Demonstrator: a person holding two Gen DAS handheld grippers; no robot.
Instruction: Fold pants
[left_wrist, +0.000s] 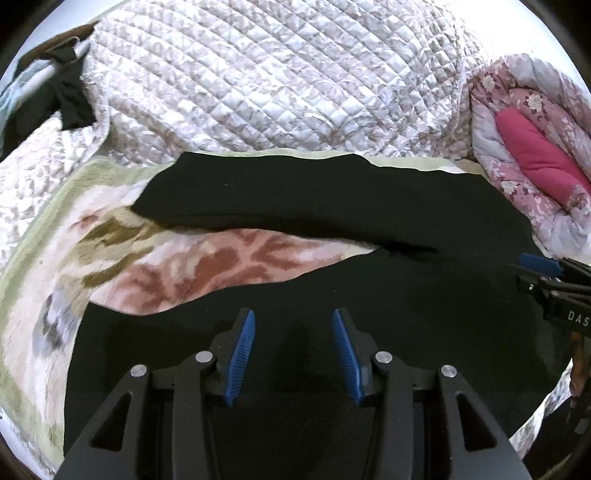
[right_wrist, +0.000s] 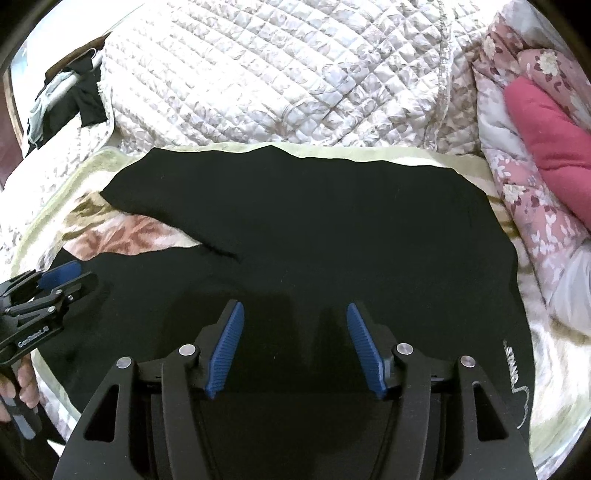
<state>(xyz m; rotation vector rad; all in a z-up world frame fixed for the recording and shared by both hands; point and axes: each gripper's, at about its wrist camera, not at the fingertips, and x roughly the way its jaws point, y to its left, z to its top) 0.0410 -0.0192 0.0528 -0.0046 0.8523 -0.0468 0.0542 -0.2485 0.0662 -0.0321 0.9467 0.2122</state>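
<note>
Black pants (right_wrist: 314, 221) fill the near field under both grippers, spread flat on a floral blanket (left_wrist: 207, 266); waist end toward the right, two legs running left with a wedge of blanket showing between them. Far edge of the pants lies along the blanket's pale green border, just short of a quilted white bedspread (left_wrist: 277, 81) heaped behind. Right edge runs close to a bunched pink floral comforter (right_wrist: 535, 177). Bare blanket lies left of the leg ends. Left gripper (left_wrist: 293, 321): blue pads parted about halfway, nothing between them, poised over the nearer leg. Right gripper (right_wrist: 295, 314): jaws somewhat wider, also empty, above the seat area.
</note>
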